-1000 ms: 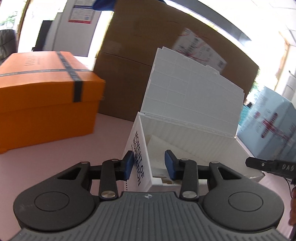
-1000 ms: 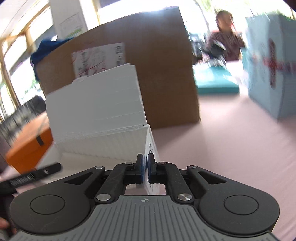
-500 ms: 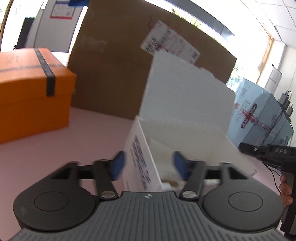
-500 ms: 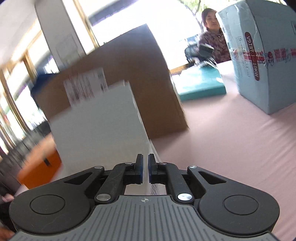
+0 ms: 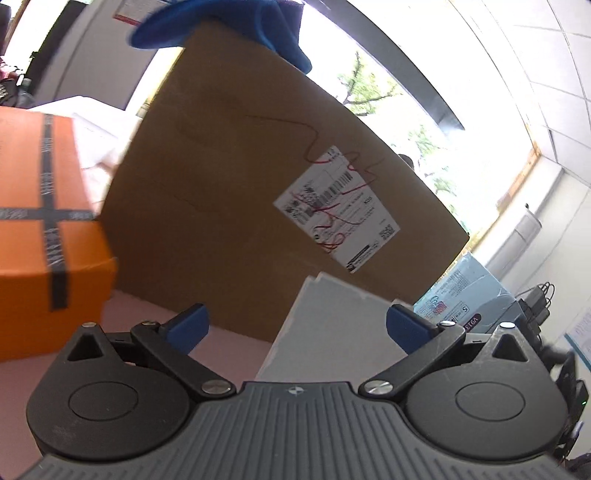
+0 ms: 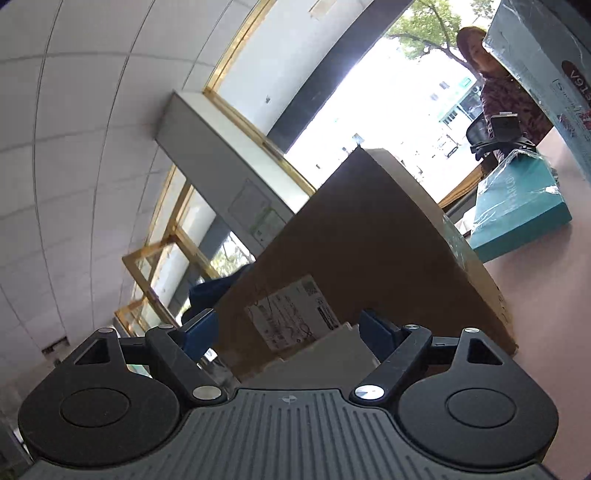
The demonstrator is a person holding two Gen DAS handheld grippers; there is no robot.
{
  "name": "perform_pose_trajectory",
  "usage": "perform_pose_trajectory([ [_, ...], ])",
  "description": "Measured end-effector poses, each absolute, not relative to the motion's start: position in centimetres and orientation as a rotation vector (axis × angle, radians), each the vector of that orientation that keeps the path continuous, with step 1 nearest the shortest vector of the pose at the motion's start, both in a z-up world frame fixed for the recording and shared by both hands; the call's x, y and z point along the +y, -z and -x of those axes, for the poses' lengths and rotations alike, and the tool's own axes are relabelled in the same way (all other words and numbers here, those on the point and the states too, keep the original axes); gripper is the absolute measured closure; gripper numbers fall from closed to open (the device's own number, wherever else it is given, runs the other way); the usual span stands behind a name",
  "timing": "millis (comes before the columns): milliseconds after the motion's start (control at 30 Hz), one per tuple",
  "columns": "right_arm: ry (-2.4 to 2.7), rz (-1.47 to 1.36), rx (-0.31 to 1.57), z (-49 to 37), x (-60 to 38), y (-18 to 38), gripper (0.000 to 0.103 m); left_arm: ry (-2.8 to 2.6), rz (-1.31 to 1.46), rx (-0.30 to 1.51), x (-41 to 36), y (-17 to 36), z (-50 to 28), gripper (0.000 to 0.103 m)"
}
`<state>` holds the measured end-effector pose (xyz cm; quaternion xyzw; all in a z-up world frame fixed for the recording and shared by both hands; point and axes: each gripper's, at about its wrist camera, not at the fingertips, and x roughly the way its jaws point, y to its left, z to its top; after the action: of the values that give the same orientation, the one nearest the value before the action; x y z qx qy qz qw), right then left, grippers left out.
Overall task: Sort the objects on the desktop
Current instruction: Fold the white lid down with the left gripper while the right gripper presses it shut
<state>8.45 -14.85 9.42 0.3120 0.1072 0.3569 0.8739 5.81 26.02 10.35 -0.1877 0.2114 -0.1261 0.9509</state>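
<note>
A: White box [image 5: 332, 325]: only its raised lid shows, a pale panel standing just in front of the brown carton [image 5: 258, 192]. In the left wrist view the panel rises between the blue pads; in the right wrist view [image 6: 325, 354] it sits low, against the carton's labelled face.

B: Left gripper [image 5: 295, 325]?

A: Jaws spread wide, nothing held. The lid's top edge lies between the pads, touching neither.

B: Right gripper [image 6: 288, 328]?

A: Also spread wide, empty. Camera tilted up; ceiling and window fill most of the view.

B: Around the carton?

A: Shipping label [image 5: 338, 218] on the carton's front, scribbled over in red. Blue cloth [image 5: 221, 26] draped on the carton's top. Orange box [image 5: 48, 229] with grey tape crossed over it, left of the carton, on the pink table [image 5: 229, 343]. Right of the carton, a pale blue box [image 5: 469, 295] and, in the right wrist view, a teal packet [image 6: 517, 210] in clear wrap. A person [image 6: 506, 92] is behind the teal packet.
</note>
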Motion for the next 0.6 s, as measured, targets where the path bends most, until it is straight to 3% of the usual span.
perform_pose_trajectory([
  [167, -0.694, -0.467, 0.243, -9.8, -13.7, -7.7, 0.025, 0.310, 0.378, 0.457, 25.5, -10.3, -8.7, 0.000],
  [267, -0.727, -0.453, 0.259, -10.6, -13.2, -7.0, 0.038, 0.312, 0.330, 0.481, 25.1, -9.3, -9.3, 0.000],
  [333, -0.733, -0.438, 0.253, -10.5, -12.9, -6.8, 0.052, 0.327, 0.342, 0.484, 25.2, -8.9, -9.4, 0.000],
  [433, -0.744, -0.434, 0.227, -10.0, -12.7, -6.8, 0.061, 0.330, 0.340, 0.482, 25.2, -8.8, -9.3, 0.000],
  [600, -0.754, -0.432, 0.194, -9.2, -12.7, -6.9, 0.062, 0.368, 0.360, 0.430, 25.4, -8.8, -8.7, 0.000],
])
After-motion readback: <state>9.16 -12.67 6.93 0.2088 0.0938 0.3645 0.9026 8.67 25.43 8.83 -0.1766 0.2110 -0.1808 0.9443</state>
